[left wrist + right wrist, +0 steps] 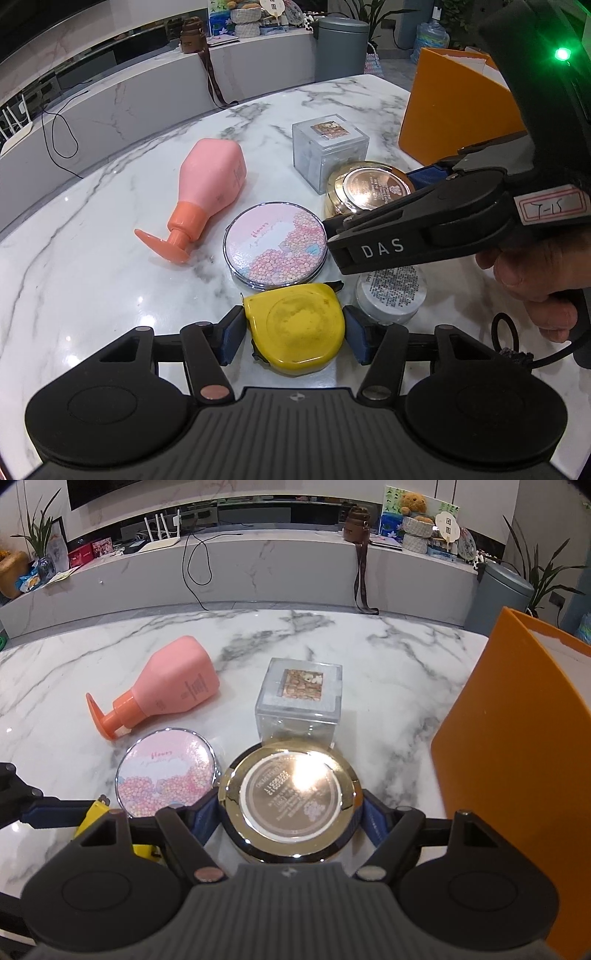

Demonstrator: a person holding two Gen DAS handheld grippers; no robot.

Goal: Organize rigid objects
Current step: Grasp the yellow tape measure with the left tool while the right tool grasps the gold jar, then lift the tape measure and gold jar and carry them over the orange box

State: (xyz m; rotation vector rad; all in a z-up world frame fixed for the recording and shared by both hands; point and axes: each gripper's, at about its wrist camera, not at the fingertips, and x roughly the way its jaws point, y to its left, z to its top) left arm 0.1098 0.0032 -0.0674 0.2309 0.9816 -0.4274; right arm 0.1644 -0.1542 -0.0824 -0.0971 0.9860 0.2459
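Note:
My left gripper (pixel 293 334) is shut on a yellow tape measure (pixel 295 328) that rests on the marble table (pixel 92 277). My right gripper (pixel 290 812) is shut on a gold jar (pixel 290 805), its base label facing up; it also shows in the left wrist view (pixel 369 186). A round pink flowered compact (pixel 275 249) lies between them, also in the right wrist view (pixel 164 771). A pink pump bottle (pixel 210 188) lies on its side at the left. A clear cube box (pixel 328 147) stands behind the jar.
An orange bin (pixel 517 757) stands at the table's right side. A small white jar (pixel 391 295) lies under the right gripper's body. A black hair tie (pixel 504 332) lies at the right. A grey waste bin (pixel 341 46) and a low cabinet stand beyond the table.

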